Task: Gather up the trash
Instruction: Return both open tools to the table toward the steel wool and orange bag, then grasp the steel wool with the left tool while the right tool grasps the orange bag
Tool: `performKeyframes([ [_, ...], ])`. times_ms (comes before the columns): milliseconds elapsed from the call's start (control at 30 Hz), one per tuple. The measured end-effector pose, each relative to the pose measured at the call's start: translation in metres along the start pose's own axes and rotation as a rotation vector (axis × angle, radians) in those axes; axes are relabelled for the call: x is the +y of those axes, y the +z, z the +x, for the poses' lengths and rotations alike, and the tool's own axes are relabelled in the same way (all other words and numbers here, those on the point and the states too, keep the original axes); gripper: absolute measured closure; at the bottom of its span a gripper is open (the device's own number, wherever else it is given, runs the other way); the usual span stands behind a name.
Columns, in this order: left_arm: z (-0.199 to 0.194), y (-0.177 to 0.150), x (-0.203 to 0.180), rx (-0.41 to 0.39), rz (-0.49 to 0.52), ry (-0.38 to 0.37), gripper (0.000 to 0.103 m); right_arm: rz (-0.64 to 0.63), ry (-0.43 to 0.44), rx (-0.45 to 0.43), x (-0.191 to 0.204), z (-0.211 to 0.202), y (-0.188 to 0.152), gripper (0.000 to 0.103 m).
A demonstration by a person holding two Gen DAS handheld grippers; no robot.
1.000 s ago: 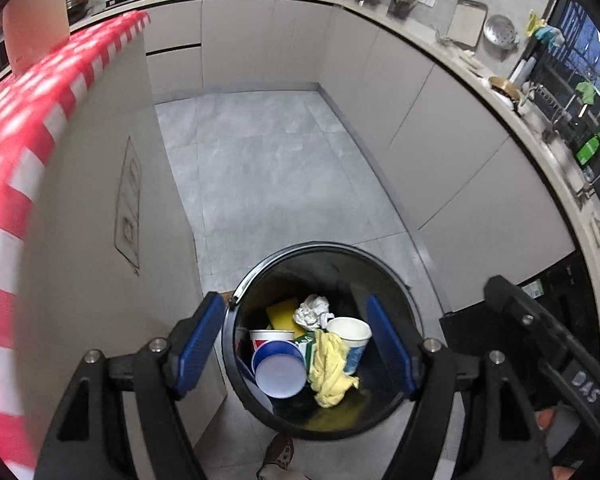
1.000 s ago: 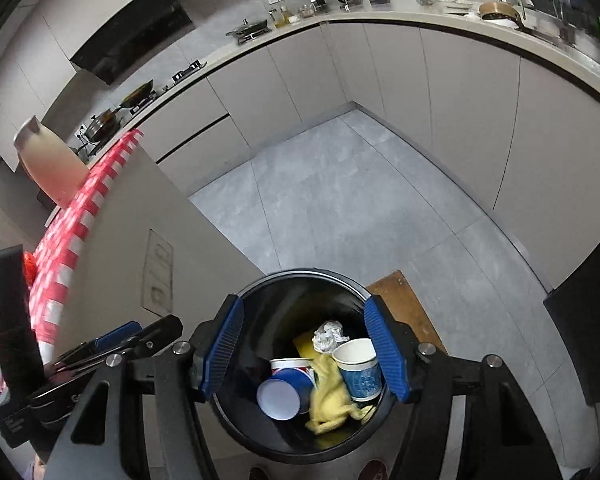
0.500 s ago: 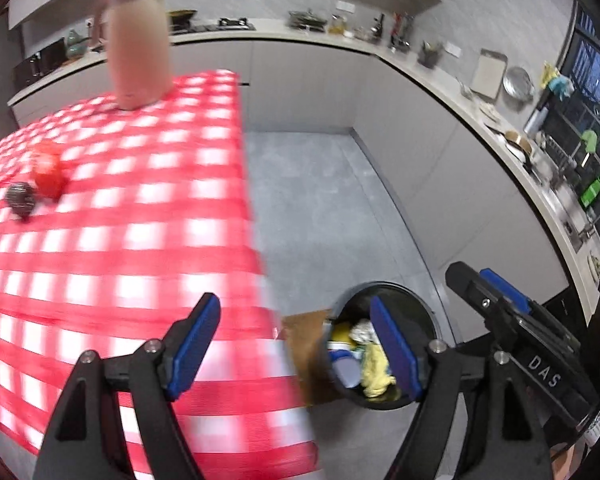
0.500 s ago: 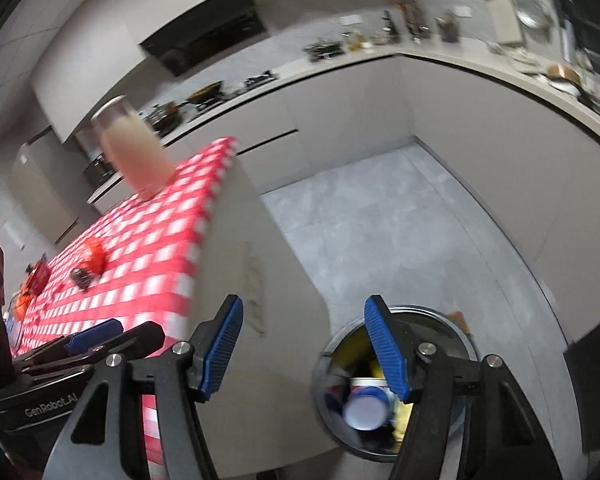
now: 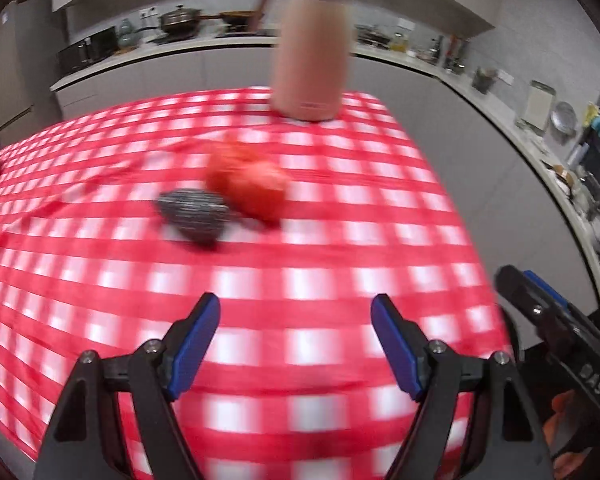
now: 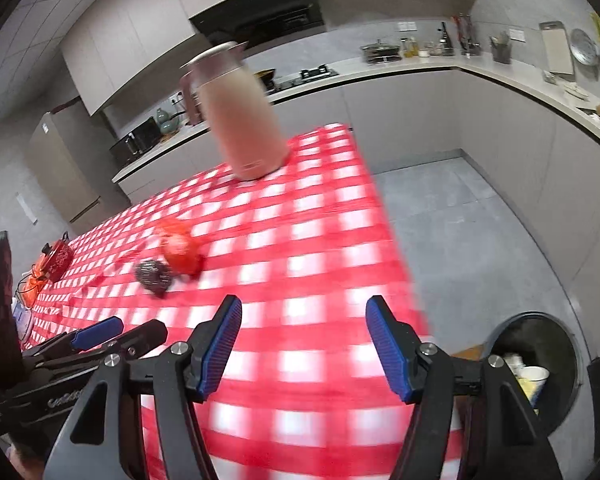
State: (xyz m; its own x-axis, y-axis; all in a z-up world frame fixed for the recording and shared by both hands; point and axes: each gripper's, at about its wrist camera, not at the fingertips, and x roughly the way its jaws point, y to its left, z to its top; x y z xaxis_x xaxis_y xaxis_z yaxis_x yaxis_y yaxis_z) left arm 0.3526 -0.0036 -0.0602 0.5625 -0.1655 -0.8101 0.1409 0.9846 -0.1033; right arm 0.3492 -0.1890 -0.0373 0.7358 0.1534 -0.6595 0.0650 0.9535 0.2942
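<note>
Trash is seen in two places: two pieces lie on the red-and-white checked tabletop point(image 5: 340, 280), and more sits in the round black bin point(image 6: 556, 332) on the floor at the lower right of the right wrist view. On the tabletop, from left to right, a dark crumpled ball point(image 5: 194, 212) and a red crumpled wrapper point(image 5: 252, 188) are found touching or just beside each other; no print can be read on either, as both are blurred. One pale pink jug point(image 5: 310, 46) with a lid and handle is stood behind them near the far edge; a small mark near its base is too blurred to be read. In the bin, one white paper cup point(image 6: 534, 376) and something yellow can be made out. The left gripper point(image 5: 296, 344) is held over the cloth with its fingers spread and nothing between them. The right gripper point(image 6: 304, 344) is likewise held with fingers spread and empty. The letters "DAS" are read on the right gripper's body in the left wrist view.
</note>
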Motion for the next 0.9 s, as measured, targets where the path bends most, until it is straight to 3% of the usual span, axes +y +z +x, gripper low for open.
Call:
performKeyframes([
  [133,0.009,0.009,0.04,0.009,-0.036,0.02,0.024,-0.023,0.012,0.025,0.045,0.025,-0.001,0.036],
  [333,0.024,0.022,0.064,0.015,-0.06,0.022,0.024,-0.072,0.007,0.034,0.073,0.041,0.006,0.036],
  [900,0.084,0.049,0.074,0.063,-0.088,0.089,0.024,-0.098,0.039,0.072,0.074,0.09,0.031,0.035],
])
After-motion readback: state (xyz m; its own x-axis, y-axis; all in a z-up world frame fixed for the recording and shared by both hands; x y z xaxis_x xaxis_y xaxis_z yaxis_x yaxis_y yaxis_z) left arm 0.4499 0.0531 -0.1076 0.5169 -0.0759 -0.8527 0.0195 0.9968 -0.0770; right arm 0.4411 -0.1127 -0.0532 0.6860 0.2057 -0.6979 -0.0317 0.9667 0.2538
